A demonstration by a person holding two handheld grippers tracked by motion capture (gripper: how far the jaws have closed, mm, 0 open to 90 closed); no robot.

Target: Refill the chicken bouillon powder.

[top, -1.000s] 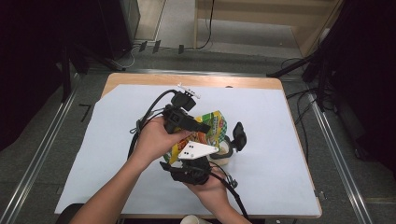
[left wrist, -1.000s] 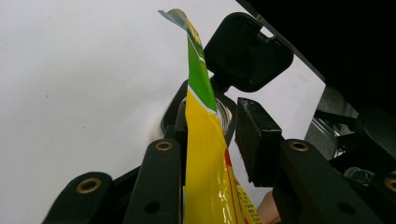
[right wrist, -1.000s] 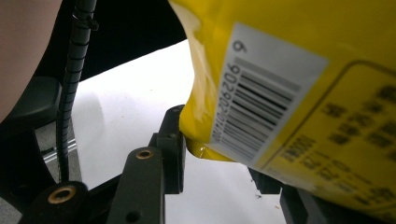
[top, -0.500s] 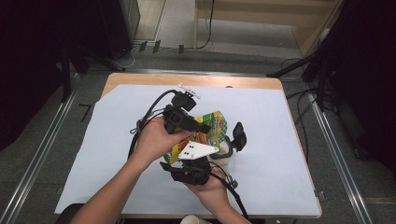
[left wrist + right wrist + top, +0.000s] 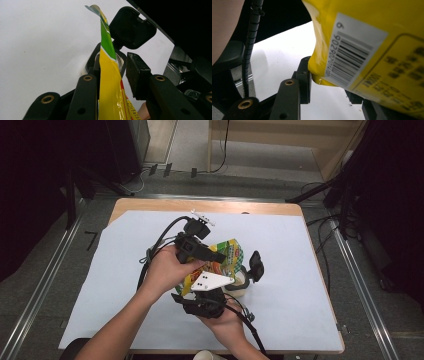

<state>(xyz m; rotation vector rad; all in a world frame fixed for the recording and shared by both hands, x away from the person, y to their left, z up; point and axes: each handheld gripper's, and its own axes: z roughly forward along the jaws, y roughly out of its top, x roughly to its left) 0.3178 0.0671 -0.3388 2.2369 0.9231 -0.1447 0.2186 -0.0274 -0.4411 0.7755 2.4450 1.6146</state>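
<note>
The left hand-held gripper is seen from above near the middle of the surface, and in its own view the yellow and green snack bag is caught between the two black jaws, though a gap is left on the right pad, so whether it's really pinched can't be told. The right hand-held gripper is held just below it, and in its view the bag's barcode side is spread across the jaws, with the bottom corner sitting against the left one; a firm grip can't be confirmed there either. The bag is kept up off the surface between both grippers, long axis running roughly up and away in the left gripper view, its top edge pointed toward the far side. Just beside it, a small round container is parked with its black lid flipped open; what's inside can't be made out.
</note>
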